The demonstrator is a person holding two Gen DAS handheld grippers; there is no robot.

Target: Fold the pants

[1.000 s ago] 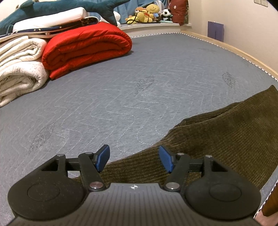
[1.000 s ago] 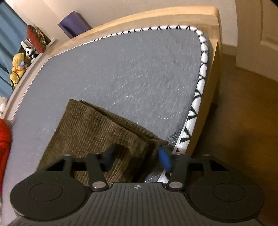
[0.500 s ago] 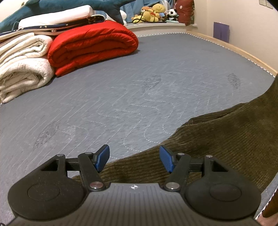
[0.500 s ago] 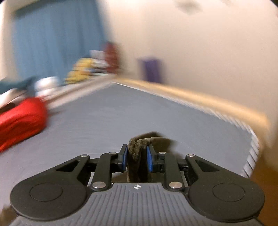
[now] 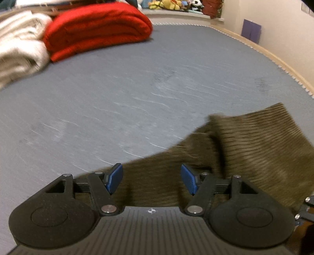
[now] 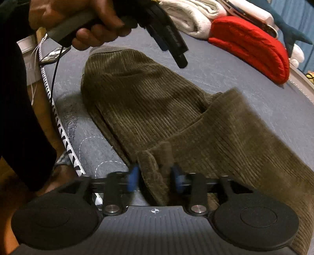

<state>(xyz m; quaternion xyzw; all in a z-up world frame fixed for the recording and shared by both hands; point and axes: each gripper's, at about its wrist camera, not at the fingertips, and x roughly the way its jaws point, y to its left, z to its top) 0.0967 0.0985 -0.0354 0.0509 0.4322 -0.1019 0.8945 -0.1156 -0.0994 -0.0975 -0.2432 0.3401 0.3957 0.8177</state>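
Observation:
Olive-brown corduroy pants [image 6: 147,102] lie on the grey mattress [image 5: 137,88], with the leg end folded back over the upper part. My right gripper [image 6: 155,176] sits low at the near end of that folded layer. Its jaws are opening: a bunched fold of the hem stands between the blue pads, and neither pad presses on it. My left gripper [image 5: 152,179] is open just above the pants [image 5: 255,141], with only flat fabric below its fingers. In the right wrist view, a hand [image 6: 78,17] holds the left gripper [image 6: 181,60] over the far end of the pants.
A folded red blanket [image 5: 94,29] and white blankets [image 5: 17,53] are stacked at the far side, with plush toys [image 5: 166,5] behind them. The wooden bed frame [image 5: 284,64] curves along the right. The mattress trim [image 6: 58,125] and a person's dark sleeve [image 6: 17,98] are at the near edge.
My right gripper swung across the bed with the leg end held, laid it over the rest of the pants, and its jaws parted. My left gripper dipped slightly toward the fabric.

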